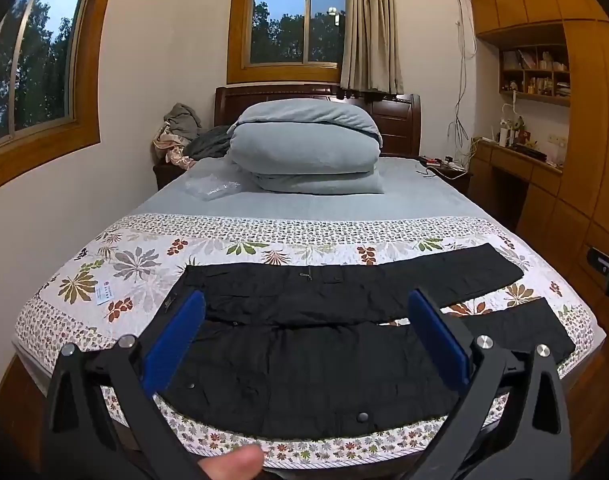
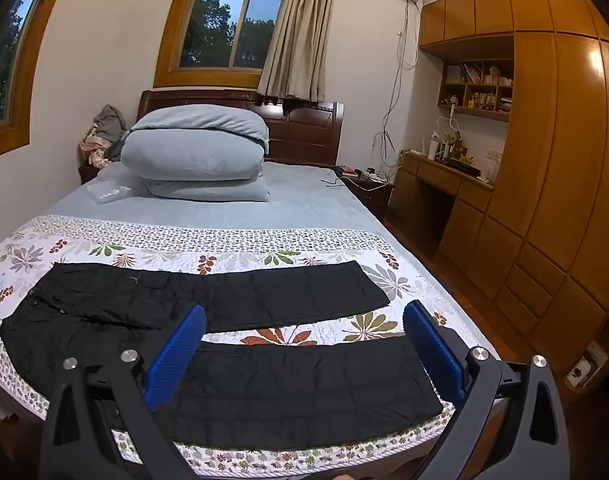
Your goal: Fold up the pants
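Observation:
Black pants (image 1: pixel 304 364) lie spread flat across the near end of the bed, waist to the left, both legs running to the right with a gap between them. My left gripper (image 1: pixel 306 320) is open and empty, held above the waist and upper part of the near leg. My right gripper (image 2: pixel 304 326) is open and empty, held above the near leg's lower part (image 2: pixel 304 388). The far leg (image 2: pixel 296 296) lies flat beyond it. Part of the right gripper shows at the right edge of the left wrist view (image 1: pixel 608 272).
The bed has a floral quilt (image 1: pixel 144 264) over a blue sheet. A folded blue duvet (image 1: pixel 304 148) and a clear plastic bag (image 1: pixel 212 188) lie near the headboard. Wooden wardrobes and a desk (image 2: pixel 504 184) stand to the right, wall and windows left.

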`<state>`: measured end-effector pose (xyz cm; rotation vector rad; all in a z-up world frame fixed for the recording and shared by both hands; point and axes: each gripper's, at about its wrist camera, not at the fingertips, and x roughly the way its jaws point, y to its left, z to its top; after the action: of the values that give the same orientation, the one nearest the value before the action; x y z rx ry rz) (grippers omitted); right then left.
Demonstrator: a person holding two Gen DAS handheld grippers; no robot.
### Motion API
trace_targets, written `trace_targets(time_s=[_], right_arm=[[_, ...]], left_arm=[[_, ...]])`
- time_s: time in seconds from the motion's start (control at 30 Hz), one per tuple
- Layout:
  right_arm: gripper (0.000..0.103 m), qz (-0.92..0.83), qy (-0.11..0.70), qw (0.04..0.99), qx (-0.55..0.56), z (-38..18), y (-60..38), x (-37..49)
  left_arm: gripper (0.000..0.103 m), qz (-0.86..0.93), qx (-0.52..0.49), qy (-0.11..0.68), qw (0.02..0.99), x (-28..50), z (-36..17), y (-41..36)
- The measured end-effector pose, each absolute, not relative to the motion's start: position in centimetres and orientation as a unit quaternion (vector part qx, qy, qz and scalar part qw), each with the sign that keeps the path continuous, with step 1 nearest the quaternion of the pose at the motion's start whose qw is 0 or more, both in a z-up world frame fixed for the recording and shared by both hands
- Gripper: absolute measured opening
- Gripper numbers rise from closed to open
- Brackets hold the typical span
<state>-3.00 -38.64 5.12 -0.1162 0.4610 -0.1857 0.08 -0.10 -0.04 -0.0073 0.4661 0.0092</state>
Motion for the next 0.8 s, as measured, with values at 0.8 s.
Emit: trace_targets(time_s=[0.8], right_arm=[[0.1, -0.1, 0.233, 0.966, -0.047, 5.13, -39.4, -2.92]], left_arm=[[0.101, 0.009, -0.005, 0.224, 0.975, 0.01, -0.03, -0.2]])
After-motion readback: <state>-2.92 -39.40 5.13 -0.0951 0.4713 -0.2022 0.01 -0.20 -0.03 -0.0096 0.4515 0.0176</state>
